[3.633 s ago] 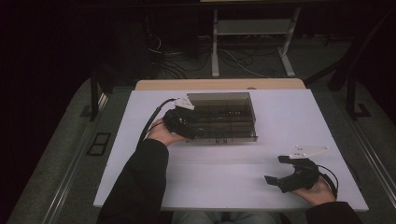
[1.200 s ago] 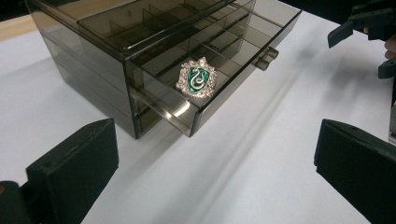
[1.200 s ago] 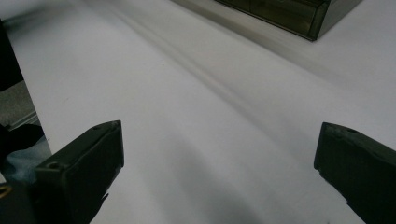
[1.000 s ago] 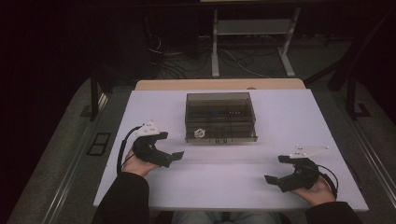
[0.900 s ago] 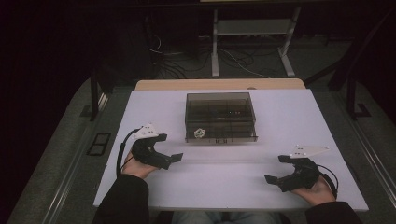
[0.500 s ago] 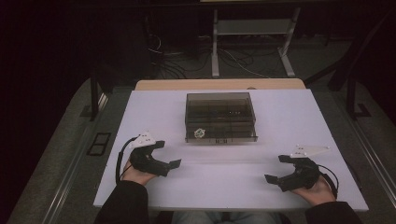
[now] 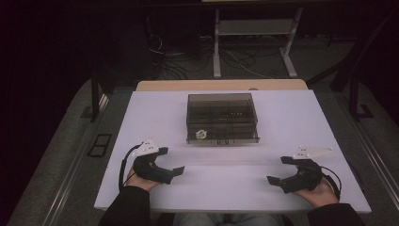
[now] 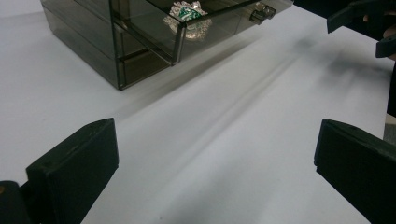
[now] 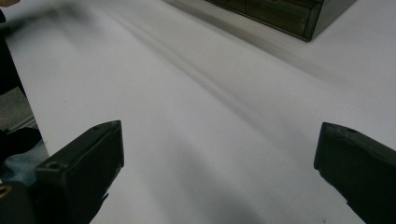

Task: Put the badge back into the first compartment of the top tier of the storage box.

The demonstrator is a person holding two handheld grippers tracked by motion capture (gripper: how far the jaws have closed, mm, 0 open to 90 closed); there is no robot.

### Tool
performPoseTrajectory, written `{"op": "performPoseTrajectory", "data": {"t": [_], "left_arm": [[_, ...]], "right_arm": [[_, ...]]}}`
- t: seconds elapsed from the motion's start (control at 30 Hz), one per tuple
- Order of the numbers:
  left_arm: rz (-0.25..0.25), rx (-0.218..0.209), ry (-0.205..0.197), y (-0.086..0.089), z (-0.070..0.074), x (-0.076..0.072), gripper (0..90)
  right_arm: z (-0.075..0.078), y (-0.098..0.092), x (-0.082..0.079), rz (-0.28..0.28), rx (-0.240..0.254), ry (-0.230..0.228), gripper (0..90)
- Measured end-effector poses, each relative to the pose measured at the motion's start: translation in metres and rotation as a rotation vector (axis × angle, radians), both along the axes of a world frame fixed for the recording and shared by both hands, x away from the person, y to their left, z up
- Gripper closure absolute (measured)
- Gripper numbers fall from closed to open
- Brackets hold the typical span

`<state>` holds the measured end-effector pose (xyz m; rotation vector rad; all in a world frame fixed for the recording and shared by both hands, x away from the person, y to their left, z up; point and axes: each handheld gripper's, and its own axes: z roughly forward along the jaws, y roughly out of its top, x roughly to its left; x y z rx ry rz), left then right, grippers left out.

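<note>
The smoky box [image 7: 221, 117] sits far from both grippers. Left gripper [image 7: 173, 162] and right gripper [image 7: 277, 170] have jaws wide apart, holding nothing.

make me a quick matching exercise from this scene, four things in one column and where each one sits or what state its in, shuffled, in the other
Things:
1. left gripper
2. right gripper
3. smoked clear drawer box
4. crumpled foil-wrapped item

Places or states:
A. middle of the white table, toward its far edge
B. inside the box, behind its clear front
C. open, at the near right of the table
D. open, at the near left of the table

Pairs: 1-D, 2-C, 3-A, 4-B
</note>
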<state>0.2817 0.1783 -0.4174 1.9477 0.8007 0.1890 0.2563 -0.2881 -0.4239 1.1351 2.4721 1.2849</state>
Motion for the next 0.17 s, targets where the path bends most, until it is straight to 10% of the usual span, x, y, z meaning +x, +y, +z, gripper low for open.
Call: {"op": "performPoseTrajectory", "data": {"t": [0.17], "left_arm": [[-0.023,0.022,0.009,-0.0044,-0.0035,-0.0021,0.0]], "right_arm": [[0.0001,-0.0013,0.0001,-0.009,0.007,0.001,1.3]]}}
